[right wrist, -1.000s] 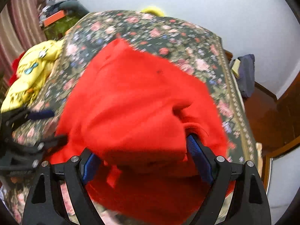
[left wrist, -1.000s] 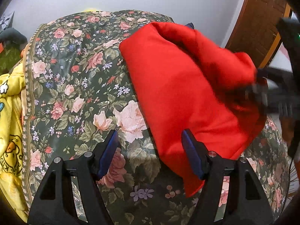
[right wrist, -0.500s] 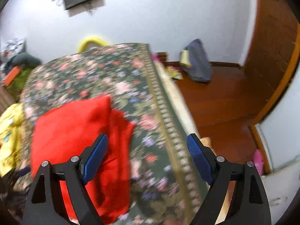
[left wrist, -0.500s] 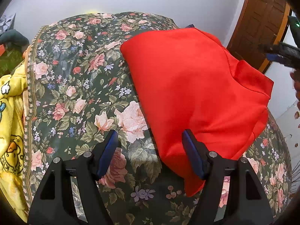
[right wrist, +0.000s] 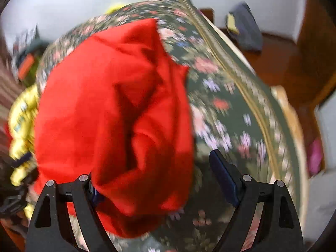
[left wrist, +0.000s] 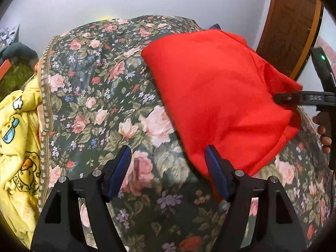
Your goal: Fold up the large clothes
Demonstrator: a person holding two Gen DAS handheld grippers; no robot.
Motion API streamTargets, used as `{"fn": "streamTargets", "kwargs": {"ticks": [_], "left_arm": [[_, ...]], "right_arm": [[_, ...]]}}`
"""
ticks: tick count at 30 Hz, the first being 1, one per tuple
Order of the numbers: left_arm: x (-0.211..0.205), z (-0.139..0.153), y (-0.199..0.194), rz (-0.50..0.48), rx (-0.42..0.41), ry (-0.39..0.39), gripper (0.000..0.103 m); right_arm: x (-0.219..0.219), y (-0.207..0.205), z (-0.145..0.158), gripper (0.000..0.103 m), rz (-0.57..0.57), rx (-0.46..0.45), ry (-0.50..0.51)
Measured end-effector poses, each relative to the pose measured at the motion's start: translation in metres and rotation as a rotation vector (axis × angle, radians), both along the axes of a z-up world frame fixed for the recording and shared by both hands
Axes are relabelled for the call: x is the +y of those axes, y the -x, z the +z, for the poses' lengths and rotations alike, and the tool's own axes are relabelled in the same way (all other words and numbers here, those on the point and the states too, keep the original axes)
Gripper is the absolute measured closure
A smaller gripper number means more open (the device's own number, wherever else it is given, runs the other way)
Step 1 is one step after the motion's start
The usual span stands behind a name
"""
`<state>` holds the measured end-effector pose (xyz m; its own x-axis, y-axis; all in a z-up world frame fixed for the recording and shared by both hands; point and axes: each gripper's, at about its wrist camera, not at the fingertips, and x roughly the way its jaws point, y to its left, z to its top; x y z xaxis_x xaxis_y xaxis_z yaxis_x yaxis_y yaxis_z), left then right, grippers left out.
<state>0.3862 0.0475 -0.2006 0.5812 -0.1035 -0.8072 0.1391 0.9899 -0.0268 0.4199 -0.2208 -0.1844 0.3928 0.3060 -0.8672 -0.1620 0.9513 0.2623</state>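
A folded red garment [left wrist: 218, 96] lies on the floral bedspread [left wrist: 100, 96]; it also fills the left of the right wrist view [right wrist: 109, 109]. My left gripper [left wrist: 168, 170] is open and empty, just above the bedspread, with its right finger at the garment's near edge. My right gripper [right wrist: 155, 176] is open; the red cloth lies over its left finger and fills part of the gap. In the left wrist view the right gripper [left wrist: 304, 98] reaches the garment's right edge from the side.
A yellow cartoon-print blanket [left wrist: 16, 138] is bunched along the bed's left side. A wooden door [left wrist: 294, 21] stands at the right. A dark bag [right wrist: 245, 29] lies on the wooden floor beyond the bed. The right wrist view is blurred.
The right gripper let go of the garment, swung away toward the floor, and has come back to the garment's right edge. The garment lies flatter. The left gripper has barely moved.
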Motion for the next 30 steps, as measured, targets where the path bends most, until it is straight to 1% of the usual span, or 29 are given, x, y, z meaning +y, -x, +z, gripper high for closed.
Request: {"fn": "streamTargets", "kwargs": {"ticks": [1,2,5,6,10,13,15,17,19,21,23,25,29,30], "left_arm": [[0.003,-0.001,0.001,0.004,0.007,-0.002,0.031],[0.006,-0.002,0.003,0.01,0.019,-0.006,0.031],[0.017,-0.005,0.007,0.031,0.043,-0.018,0.031],[0.022,-0.004,0.009,0.043,0.038,-0.023,0.031],[0.031,0.011,0.012,0.07,0.002,-0.024,0.031],[0.031,0.026,0.009,0.073,-0.036,-0.021,0.031],[0.029,0.034,0.003,0.07,-0.05,-0.008,0.031],[0.025,0.039,-0.005,0.065,-0.052,0.021,0.031],[0.02,0.039,-0.015,0.052,-0.031,0.061,0.031],[0.017,0.036,-0.027,0.035,0.006,0.131,0.031],[0.013,0.028,-0.041,0.016,0.071,0.225,0.031],[0.007,0.021,-0.051,0.012,0.117,0.271,0.031],[0.002,0.009,-0.07,0.018,0.145,0.348,0.031],[0.004,0.005,-0.075,0.029,0.16,0.377,0.031]], "right_arm": [[-0.012,0.006,-0.002,0.019,-0.018,0.008,-0.035],[-0.019,0.01,-0.003,0.019,-0.022,0.004,-0.048],[-0.034,0.029,0.005,0.018,-0.015,-0.019,-0.004],[-0.032,0.032,0.006,0.018,-0.013,-0.026,0.009],[-0.029,0.041,0.029,0.018,0.012,-0.086,0.075],[-0.019,0.041,0.047,0.018,0.048,-0.149,0.092],[-0.012,0.039,0.054,0.018,0.07,-0.18,0.083],[-0.006,0.034,0.059,0.018,0.09,-0.198,0.047],[-0.001,0.027,0.057,0.018,0.084,-0.197,0.017],[0.004,0.018,0.052,0.018,0.095,-0.17,-0.02],[0.008,0.005,0.046,0.018,0.119,-0.137,-0.048],[0.008,-0.012,0.036,0.018,0.118,-0.1,-0.061],[0.001,-0.035,0.015,0.018,0.097,-0.014,-0.112],[0.0,-0.041,0.008,0.018,0.088,0.015,-0.124]]}}
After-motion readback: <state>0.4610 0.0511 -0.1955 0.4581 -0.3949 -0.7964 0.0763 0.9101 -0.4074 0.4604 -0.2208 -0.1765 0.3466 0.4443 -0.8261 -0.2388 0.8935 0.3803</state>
